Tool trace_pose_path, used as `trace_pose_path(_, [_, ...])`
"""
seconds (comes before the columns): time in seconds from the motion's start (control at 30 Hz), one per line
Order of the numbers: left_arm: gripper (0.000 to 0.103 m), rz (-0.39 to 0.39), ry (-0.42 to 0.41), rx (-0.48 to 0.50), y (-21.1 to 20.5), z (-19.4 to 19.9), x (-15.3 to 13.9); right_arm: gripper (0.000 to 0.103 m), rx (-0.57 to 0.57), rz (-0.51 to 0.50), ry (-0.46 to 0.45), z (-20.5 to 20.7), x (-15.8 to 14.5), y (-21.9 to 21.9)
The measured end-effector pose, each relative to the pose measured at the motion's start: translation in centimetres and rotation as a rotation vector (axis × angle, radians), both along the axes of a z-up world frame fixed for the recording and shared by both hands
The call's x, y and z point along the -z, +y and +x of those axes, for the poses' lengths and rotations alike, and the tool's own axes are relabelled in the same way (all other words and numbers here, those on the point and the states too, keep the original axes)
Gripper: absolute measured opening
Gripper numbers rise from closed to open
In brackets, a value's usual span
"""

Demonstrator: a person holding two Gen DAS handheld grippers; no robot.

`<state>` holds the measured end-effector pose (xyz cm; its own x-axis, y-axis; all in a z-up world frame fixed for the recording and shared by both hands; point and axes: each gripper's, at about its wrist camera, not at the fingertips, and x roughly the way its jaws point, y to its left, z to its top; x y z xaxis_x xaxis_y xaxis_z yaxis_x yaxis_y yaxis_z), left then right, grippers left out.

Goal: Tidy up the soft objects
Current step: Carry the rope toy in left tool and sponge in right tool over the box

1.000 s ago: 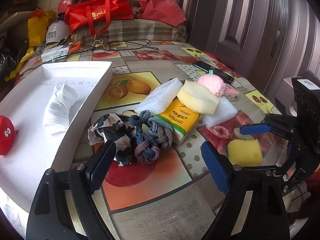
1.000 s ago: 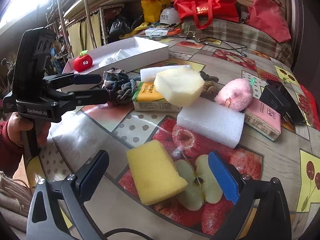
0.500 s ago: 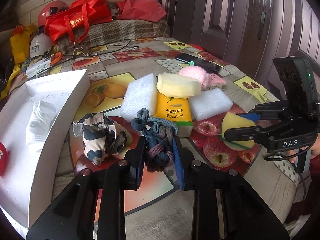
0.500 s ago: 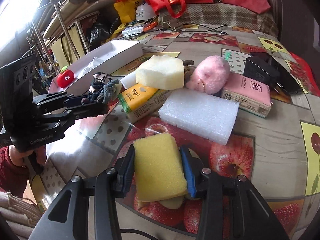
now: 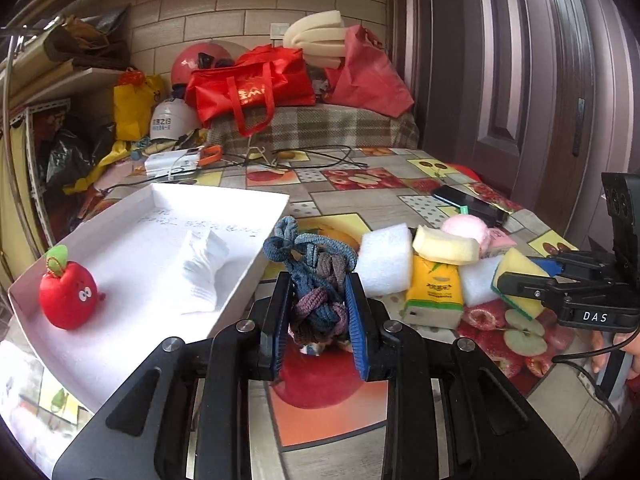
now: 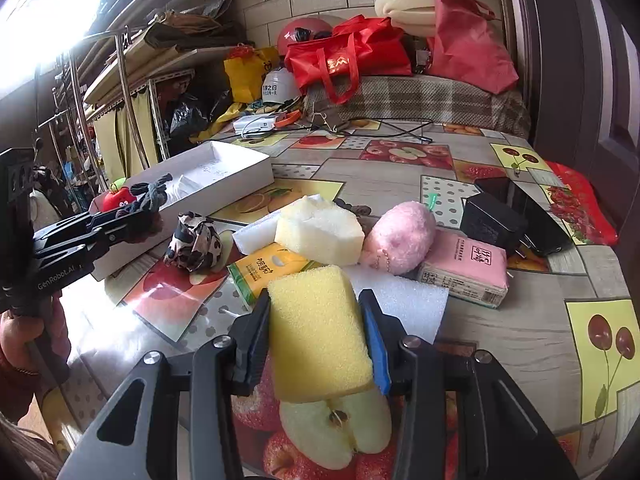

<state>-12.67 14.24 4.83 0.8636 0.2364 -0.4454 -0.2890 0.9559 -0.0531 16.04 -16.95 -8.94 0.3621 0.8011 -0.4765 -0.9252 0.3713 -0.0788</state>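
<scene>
Left tool [image 5: 320,320] pinches the braided rope toy [image 5: 316,276] between its pads, clear of the tabletop [image 5: 360,200]. Right tool [image 6: 318,336] squeezes the yellow sponge [image 6: 316,328], lifted too. The white tray [image 5: 132,280] sits just left of the left tool, holding a plush apple [image 5: 66,296]. Best bet: keep both grips firm, carry over the tray wall, release low inside.

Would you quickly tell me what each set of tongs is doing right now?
Left tongs: closed on the braided rope.
Right tongs: closed on the yellow sponge.
</scene>
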Motion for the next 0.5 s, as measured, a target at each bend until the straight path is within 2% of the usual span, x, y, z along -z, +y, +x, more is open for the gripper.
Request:
trace_pose_path(0.2, [0.026, 0.044, -0.044, -0.137, 2.9, -2.0, -0.1, 0.042, -0.014, 0.024, -0.046, -1.2, 0.0, 1.3])
trace_pose_path(0.5, [0.026, 0.101, -0.062, -0.273, 6.3, -4.0, 0.1, 0.042, -0.08, 0.019, -0.129, -4.4, 0.2, 5.4])
